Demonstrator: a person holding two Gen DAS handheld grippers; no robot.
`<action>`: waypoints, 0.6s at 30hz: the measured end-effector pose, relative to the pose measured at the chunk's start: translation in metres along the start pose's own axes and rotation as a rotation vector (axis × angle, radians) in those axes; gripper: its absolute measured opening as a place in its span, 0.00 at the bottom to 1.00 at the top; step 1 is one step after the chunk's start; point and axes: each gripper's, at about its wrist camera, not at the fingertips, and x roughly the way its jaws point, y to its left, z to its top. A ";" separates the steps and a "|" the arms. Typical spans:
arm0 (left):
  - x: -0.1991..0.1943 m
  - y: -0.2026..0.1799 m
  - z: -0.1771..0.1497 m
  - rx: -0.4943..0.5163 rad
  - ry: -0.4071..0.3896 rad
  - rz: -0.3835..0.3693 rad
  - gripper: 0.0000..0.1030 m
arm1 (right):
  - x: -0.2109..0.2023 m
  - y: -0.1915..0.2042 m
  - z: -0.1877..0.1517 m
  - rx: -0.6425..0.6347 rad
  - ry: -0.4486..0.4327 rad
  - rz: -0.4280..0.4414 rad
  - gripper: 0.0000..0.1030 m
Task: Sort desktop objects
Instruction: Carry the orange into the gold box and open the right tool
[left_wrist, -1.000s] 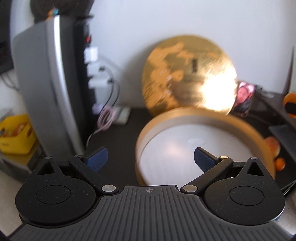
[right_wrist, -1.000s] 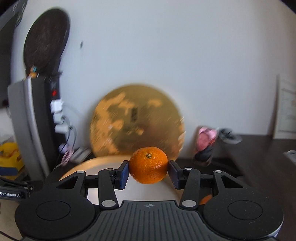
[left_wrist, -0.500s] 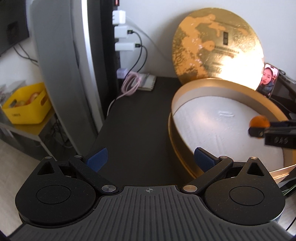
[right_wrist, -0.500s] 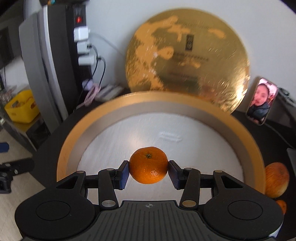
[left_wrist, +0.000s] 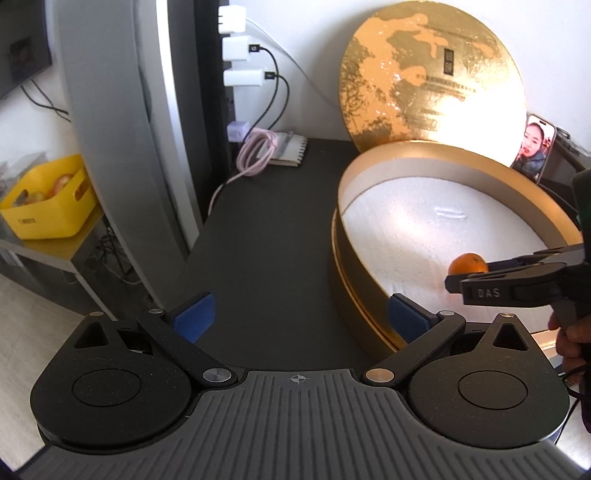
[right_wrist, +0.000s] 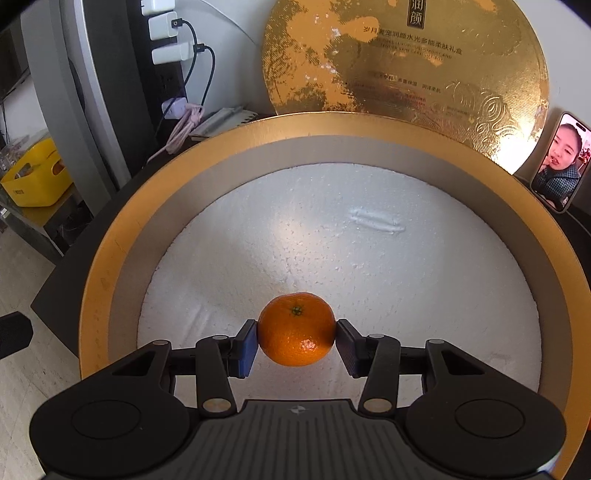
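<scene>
- While the right gripper (right_wrist: 296, 338) clamps a mandarin orange (right_wrist: 296, 328) between its two pads, the fruit hangs above the white foam floor of the round gold box (right_wrist: 107, 258), inside the near part of its rim.
- From the left wrist view, the same mandarin orange (left_wrist: 468, 263) shows at the tip of the right gripper (left_wrist: 466, 272), which reaches in over the right side of the round gold box (left_wrist: 345, 280); whether the fruit touches the foam cannot be told.
- With its blue pads spread wide and nothing between them, the left gripper (left_wrist: 301, 317) hovers over the black desk (left_wrist: 266, 236), just left of the box.
- Behind the box, a round gold lid (right_wrist: 402, 55) leans upright against the wall, and a phone (right_wrist: 561, 162) with a lit screen stands to its right.
- Off the desk's left edge, a yellow bin (left_wrist: 48, 199) sits on a lower shelf.
- Near the back left of the desk, a coiled pink cable (left_wrist: 255, 155) lies beside a small notepad (left_wrist: 291, 147).
</scene>
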 end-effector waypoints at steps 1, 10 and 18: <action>0.000 -0.001 0.000 0.002 0.000 -0.001 0.99 | 0.001 0.000 0.000 0.001 0.000 -0.001 0.45; -0.004 -0.006 0.000 0.014 0.001 0.011 0.99 | 0.004 -0.001 -0.002 0.002 -0.003 0.003 0.47; -0.017 -0.018 0.003 0.042 -0.022 0.009 0.99 | -0.040 -0.010 0.004 0.023 -0.111 0.021 0.64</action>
